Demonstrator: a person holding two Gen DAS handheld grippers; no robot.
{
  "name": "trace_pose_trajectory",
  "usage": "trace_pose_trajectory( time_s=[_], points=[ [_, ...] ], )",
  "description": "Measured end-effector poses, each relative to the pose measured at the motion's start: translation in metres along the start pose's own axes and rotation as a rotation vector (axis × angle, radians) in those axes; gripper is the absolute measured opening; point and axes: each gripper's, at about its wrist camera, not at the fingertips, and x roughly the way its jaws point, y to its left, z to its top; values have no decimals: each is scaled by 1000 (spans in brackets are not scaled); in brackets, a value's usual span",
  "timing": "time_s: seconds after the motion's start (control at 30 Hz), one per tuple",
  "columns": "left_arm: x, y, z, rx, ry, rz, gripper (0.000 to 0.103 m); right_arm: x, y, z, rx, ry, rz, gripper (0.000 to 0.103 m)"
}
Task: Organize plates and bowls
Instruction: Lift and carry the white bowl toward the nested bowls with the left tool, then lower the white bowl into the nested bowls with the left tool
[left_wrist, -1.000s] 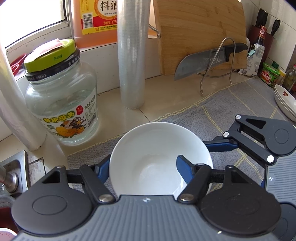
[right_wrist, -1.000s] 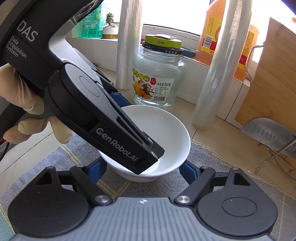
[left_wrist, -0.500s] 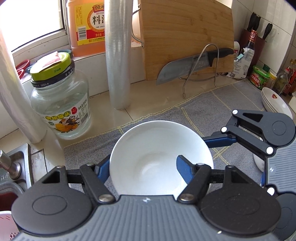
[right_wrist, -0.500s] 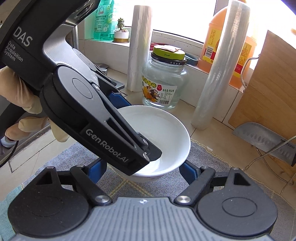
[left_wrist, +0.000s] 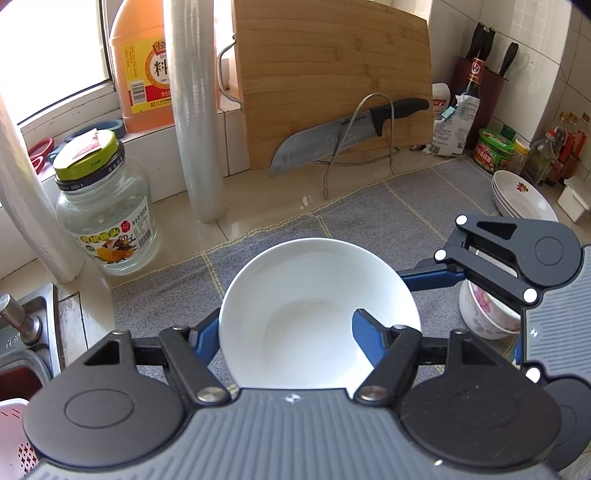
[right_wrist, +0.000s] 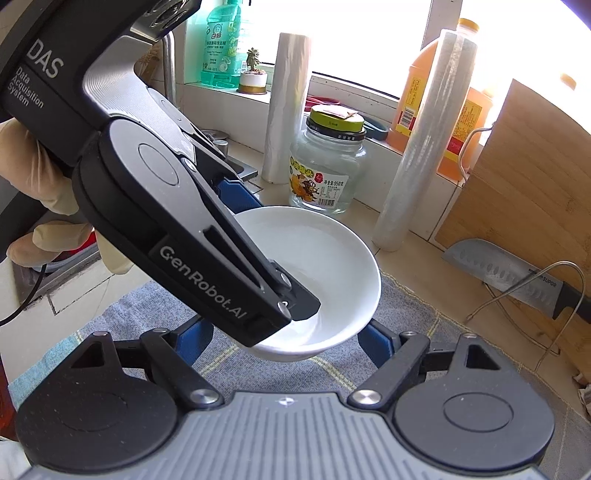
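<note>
Reading "GenRobot.AI" on left tongs (right_wrist: 295, 314) (clamping white bowl (right_wrist: 325, 266)).

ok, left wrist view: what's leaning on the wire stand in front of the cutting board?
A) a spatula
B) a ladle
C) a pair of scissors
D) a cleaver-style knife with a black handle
D: a wide-bladed knife with a black handle rests across the wire stand, in front of the upright wooden cutting board.
</note>
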Motion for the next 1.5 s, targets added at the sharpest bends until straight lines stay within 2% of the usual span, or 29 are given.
trace_pose_trajectory(
  time_s=[0.27,0.67,1.5],
  points=[
    [-9,-32,1,28,-14,-17,72,-28,-7,-18,15,-1,-12,88],
    [-5,-86,7,99,-26,-69,72,-69,-27,-54,39,8,-76,88],
    [34,-174,41,253,-17,-198,72,-110,-77,-109,161,47,-226,88]
  ],
)
